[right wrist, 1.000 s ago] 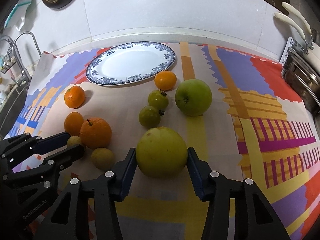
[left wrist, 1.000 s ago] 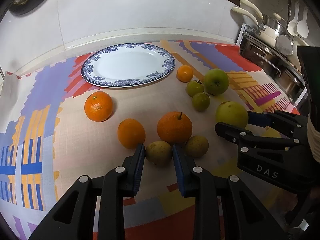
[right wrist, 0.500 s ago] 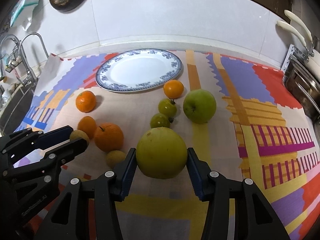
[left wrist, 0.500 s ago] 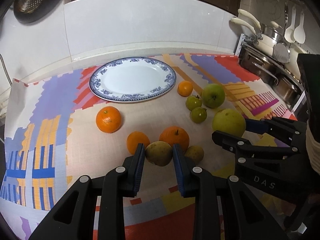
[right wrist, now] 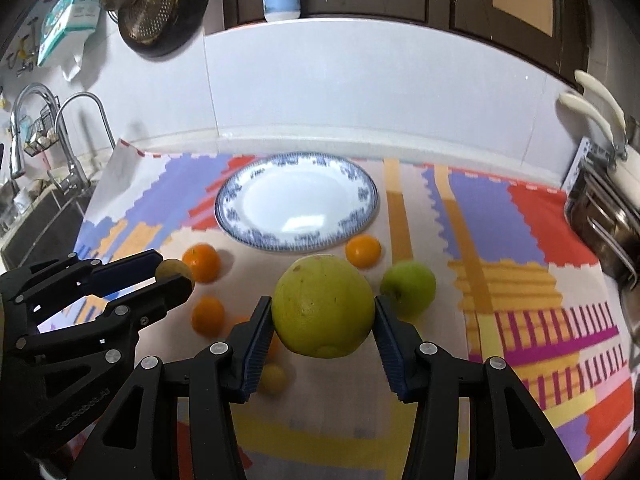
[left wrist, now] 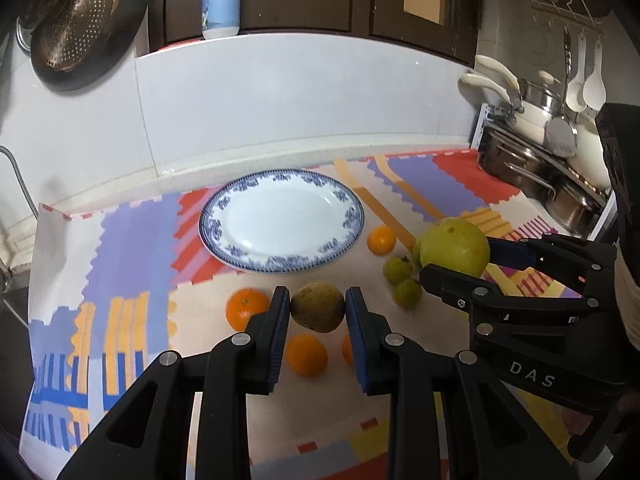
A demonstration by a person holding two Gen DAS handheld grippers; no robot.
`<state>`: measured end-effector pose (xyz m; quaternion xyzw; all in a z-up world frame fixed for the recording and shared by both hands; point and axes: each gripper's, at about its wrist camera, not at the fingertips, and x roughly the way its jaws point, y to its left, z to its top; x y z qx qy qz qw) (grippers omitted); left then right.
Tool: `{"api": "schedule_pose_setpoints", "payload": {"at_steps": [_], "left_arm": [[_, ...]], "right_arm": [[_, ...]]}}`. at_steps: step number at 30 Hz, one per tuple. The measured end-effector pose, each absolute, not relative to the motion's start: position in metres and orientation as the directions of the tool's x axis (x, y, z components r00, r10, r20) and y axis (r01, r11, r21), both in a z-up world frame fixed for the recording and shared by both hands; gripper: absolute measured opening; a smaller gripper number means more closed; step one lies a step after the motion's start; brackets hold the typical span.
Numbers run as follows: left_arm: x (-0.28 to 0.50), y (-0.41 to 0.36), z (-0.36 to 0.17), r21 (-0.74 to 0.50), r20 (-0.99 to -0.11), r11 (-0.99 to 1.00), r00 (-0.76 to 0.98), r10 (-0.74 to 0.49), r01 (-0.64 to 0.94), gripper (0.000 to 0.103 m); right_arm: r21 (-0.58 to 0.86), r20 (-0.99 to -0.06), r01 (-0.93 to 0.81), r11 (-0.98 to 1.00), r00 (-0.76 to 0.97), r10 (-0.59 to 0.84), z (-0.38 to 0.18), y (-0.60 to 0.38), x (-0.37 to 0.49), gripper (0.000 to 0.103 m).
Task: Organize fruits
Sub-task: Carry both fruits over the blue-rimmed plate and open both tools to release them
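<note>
In the left wrist view, the left hand-held gripper [left wrist: 318,310] is seen clamped on a small brownish-green fruit [left wrist: 318,307], which is held clear of the patterned mat [left wrist: 132,240] covering the bench. The blue-rimmed plate [left wrist: 348,240], bare of fruit, lies straight ahead of and beyond the held fruit, along the line of the fingers. Three oranges [left wrist: 245,309] are left on the mat below and beside the fingers, a fourth orange [left wrist: 382,240] sits just beside the plate's right rim, and two small green fruits [left wrist: 396,270] lie near it. At right, the right hand-held gripper [left wrist: 456,258] is shown closed on a large yellow-green citrus fruit [left wrist: 454,246], also lifted. In the right wrist view, the same large citrus [right wrist: 324,306] is gripped between the blue pads [right wrist: 256,340], with the plate [right wrist: 360,216] ahead and slightly to the left; a green apple [right wrist: 410,288] rests on the mat just to the right of the held citrus, and a small yellowish fruit [right wrist: 274,378] lies beneath the left finger. The left hand-held gripper [right wrist: 176,274] is visible at left with its small fruit pinched at the tips. Both loads are judged to be bound for the plate, with neither arm clearly nearer; a forward carry, then a lowering onto the dish, is what the next move appears to require.
</note>
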<state>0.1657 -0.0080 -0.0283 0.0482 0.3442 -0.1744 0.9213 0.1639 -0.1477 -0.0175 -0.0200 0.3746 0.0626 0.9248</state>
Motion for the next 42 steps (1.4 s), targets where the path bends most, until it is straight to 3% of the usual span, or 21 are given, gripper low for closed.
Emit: {"api": "schedule_pose_setpoints", "payload": {"at_steps": [15, 28, 42], "left_arm": [[0.237, 0.003, -0.019, -0.03, -0.663, 0.945, 0.701, -0.262, 0.325, 0.029], [0.341, 0.003, -0.046, -0.082, -0.77, 0.944, 0.581, -0.263, 0.318, 0.029], [0.375, -0.003, -0.081, -0.103, -0.837, 0.941, 0.483, -0.257, 0.321, 0.029]], "right_arm": [[-0.019, -0.669, -0.144, 0.989, 0.737, 0.095, 0.001, -0.134, 0.229, 0.05], [0.039, -0.783, -0.171, 0.984, 0.608, 0.136, -0.036, -0.126, 0.326, 0.05], [0.07, -0.845, -0.173, 0.982, 0.513, 0.15, -0.081, -0.128, 0.37, 0.05]]}}
